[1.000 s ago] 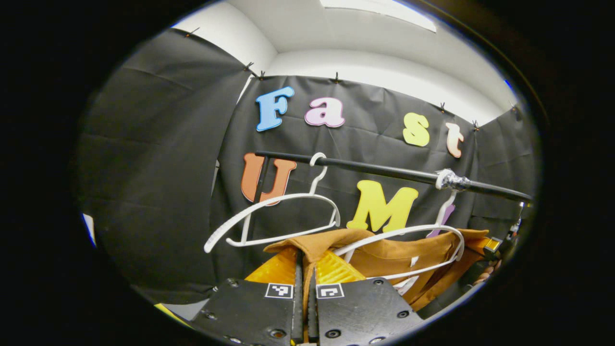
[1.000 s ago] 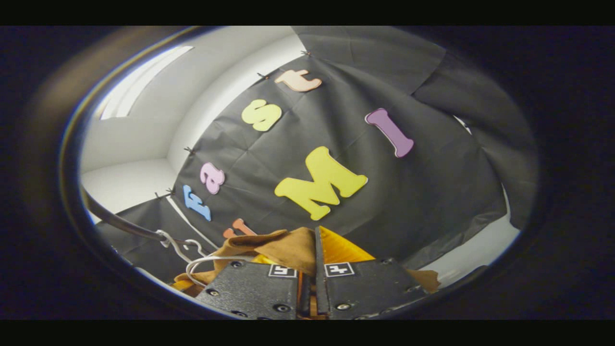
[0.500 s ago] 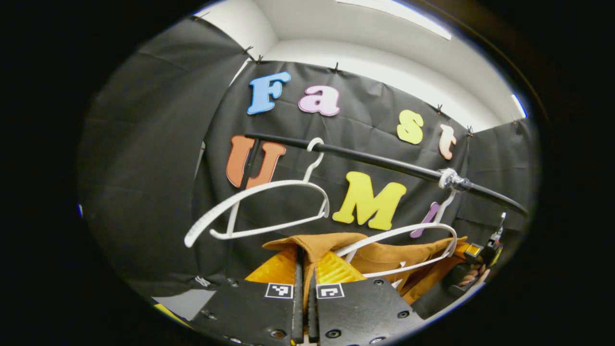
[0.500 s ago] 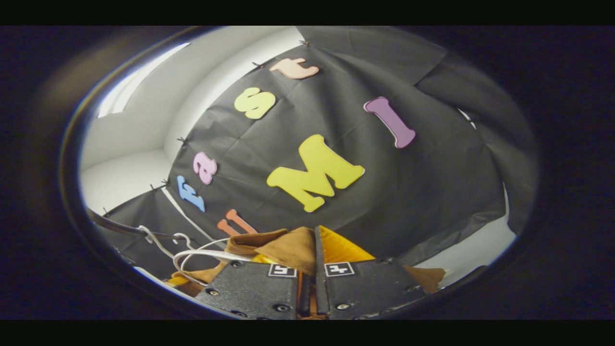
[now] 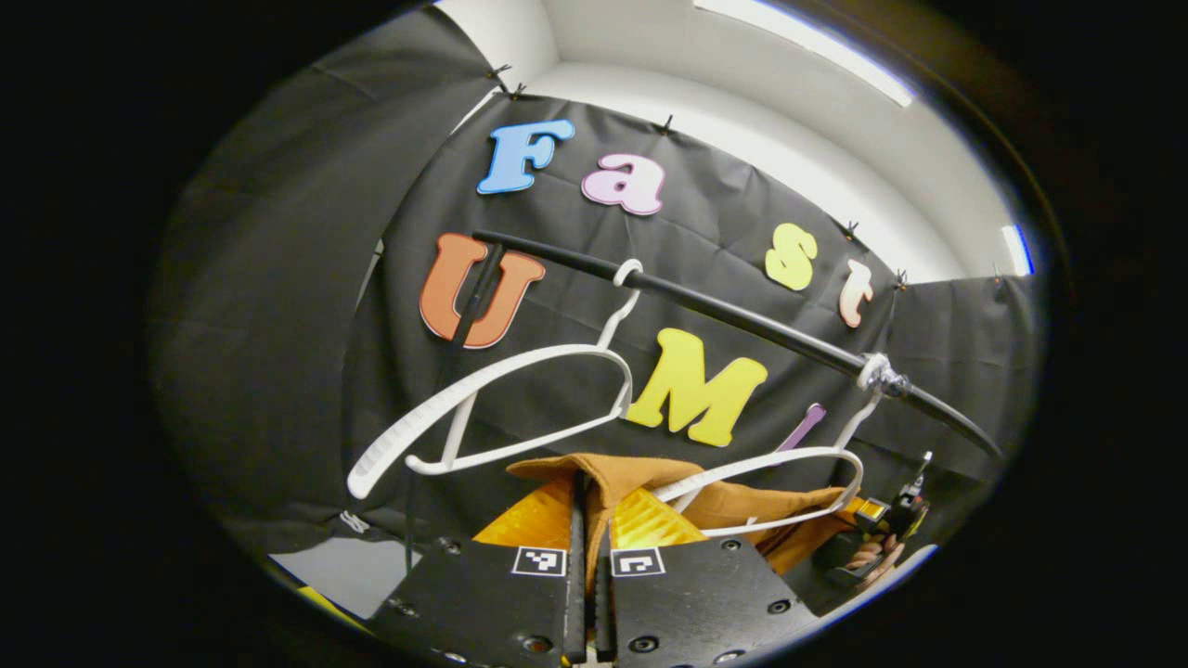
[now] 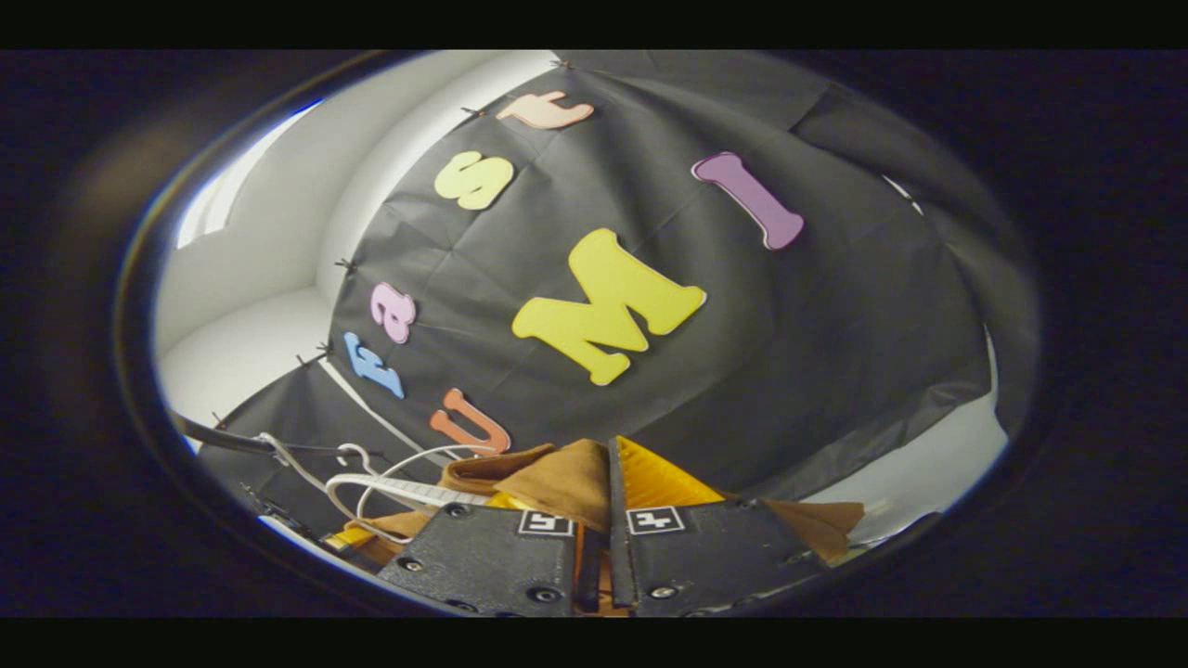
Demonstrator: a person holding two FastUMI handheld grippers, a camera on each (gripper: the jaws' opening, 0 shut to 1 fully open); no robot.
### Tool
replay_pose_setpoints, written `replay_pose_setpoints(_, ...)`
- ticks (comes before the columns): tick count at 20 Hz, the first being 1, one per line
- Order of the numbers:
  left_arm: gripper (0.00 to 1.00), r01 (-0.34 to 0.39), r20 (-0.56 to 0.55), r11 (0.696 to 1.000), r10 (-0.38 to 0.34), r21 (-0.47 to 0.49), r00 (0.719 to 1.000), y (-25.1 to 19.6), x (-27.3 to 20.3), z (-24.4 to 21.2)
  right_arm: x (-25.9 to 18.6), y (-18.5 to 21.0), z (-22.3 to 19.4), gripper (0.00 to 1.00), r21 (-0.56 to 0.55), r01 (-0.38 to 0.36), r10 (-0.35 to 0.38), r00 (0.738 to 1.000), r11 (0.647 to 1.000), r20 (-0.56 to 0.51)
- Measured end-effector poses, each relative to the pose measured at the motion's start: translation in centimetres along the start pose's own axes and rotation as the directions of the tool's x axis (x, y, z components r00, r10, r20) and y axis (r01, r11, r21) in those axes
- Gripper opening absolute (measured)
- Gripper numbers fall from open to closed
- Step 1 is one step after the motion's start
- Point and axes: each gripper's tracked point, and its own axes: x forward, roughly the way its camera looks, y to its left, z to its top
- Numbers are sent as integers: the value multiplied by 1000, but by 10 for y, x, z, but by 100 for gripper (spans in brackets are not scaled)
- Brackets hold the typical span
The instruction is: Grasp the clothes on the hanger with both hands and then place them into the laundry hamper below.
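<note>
A brown garment (image 5: 742,506) hangs below a white hanger (image 5: 770,459) on the black rail (image 5: 742,320). My left gripper (image 5: 590,492) is shut on the garment's near shoulder, the cloth pinched between its yellow pads. In the left gripper view the other gripper (image 5: 882,520) and a hand hold the garment's far end at the lower right. In the right gripper view my right gripper (image 6: 608,464) is shut on the brown garment (image 6: 557,478), which folds over its left finger. The white hanger (image 6: 399,482) lies at the lower left there. The hamper is out of view.
An empty white hanger (image 5: 492,408) hangs on the rail, left of the garment's hanger. A black upright post (image 5: 464,325) carries the rail's left end. Black cloth walls stand close behind and to both sides.
Both grippers have sunk and tilted while keeping their hold on the garment. In the left gripper view the rail now slopes more steeply and the garment sits lower under its hanger.
</note>
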Motion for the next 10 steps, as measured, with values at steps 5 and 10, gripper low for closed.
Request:
replay_pose_setpoints(5,4,25,38,998,-27,52,999,-5,-3,23,12,14,-4,12,5,-71,71,997,997,-41)
replay_pose_setpoints(10,4,49,-17,998,-49,50,999,14,-1,18,30,9,-20,12,91,-77,85,993,993,-84)
